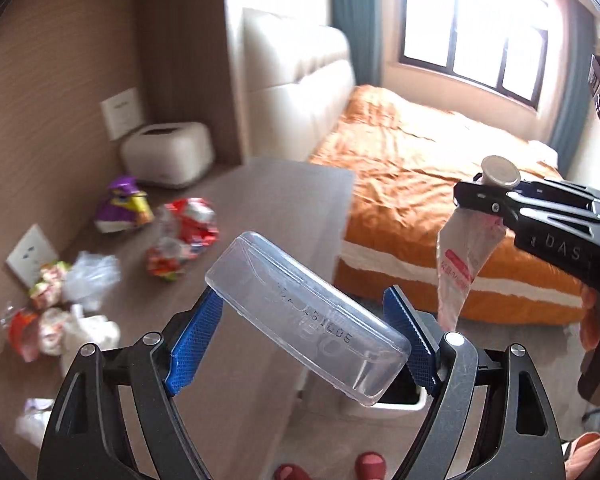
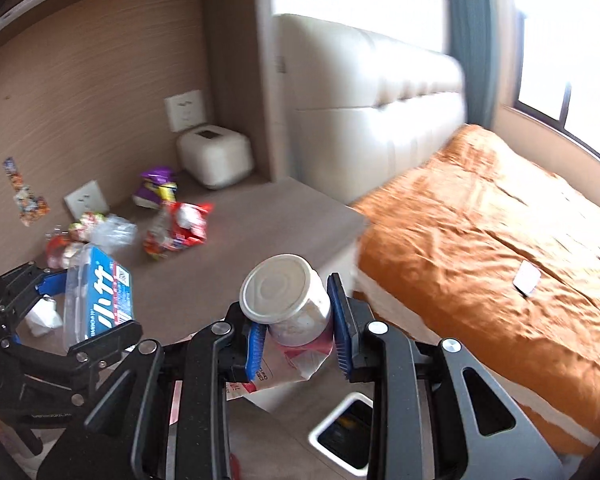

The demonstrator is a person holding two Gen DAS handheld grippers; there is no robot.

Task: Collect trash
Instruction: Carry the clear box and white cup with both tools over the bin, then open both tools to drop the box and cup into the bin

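Note:
My left gripper is shut on a clear plastic box, held tilted above the brown tabletop; in the right wrist view the same box shows a blue label, with the left gripper around it. My right gripper is shut on a white squeeze pouch with a round cap; the pouch hangs crumpled below that gripper in the left wrist view. Both grippers hover near the table's front edge, above a white trash bin on the floor.
Several crumpled wrappers and a purple snack bag lie on the table near the wall, beside a white box-shaped appliance. An orange-covered bed stands right of the table. Red slippers show on the floor.

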